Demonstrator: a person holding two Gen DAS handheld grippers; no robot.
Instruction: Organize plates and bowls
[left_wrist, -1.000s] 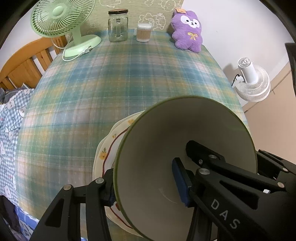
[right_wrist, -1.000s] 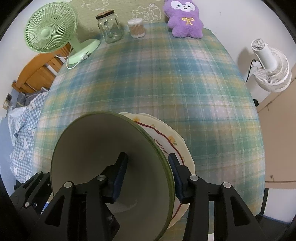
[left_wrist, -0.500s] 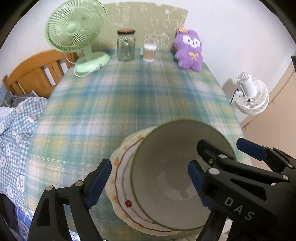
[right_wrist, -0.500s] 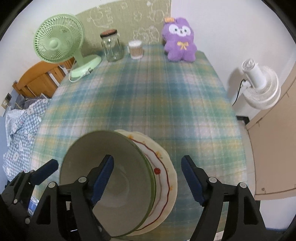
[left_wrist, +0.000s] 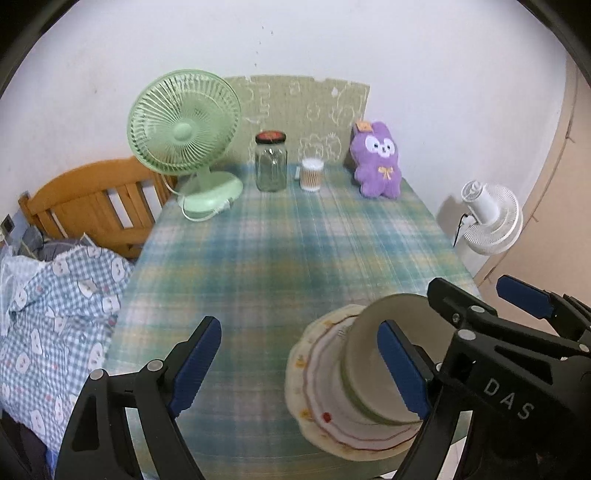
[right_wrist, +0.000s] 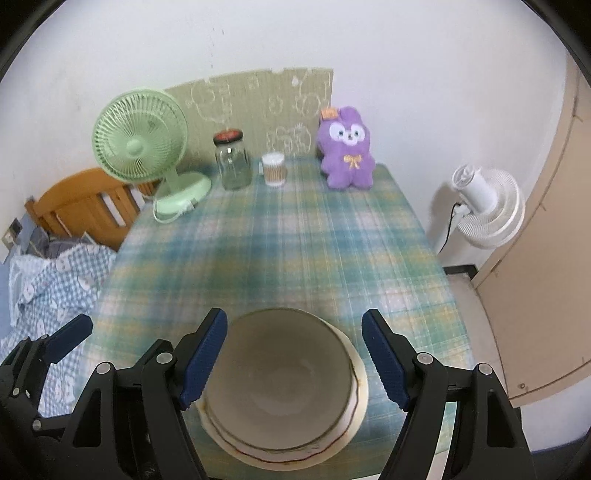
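**A:** So where's the bowl (right_wrist: 277, 380) sitting right now?

**B:** Near edge of the counter (right_wrist: 295, 251), a bit right of centre, nested on the flowered plate (left_wrist: 317, 398) with the red wavy line. Both sets of tongs have just been opening. The left tongs (left_wrist: 299, 365) and right tongs (right_wrist: 293, 358) hang spread above the stack with nothing pinched between the pads.

**A:** How would that stack handle if it has to move again?

**B:** Looks like glazed ceramic to me, so stiff, fairly heavy, slick and chippy. I'd grab the bowl by its rim, one pad inside and one outside. The plate is low and flat, so probably pinch its scalloped edge. It sits close to the counter's near edge, so no nudging it that way.
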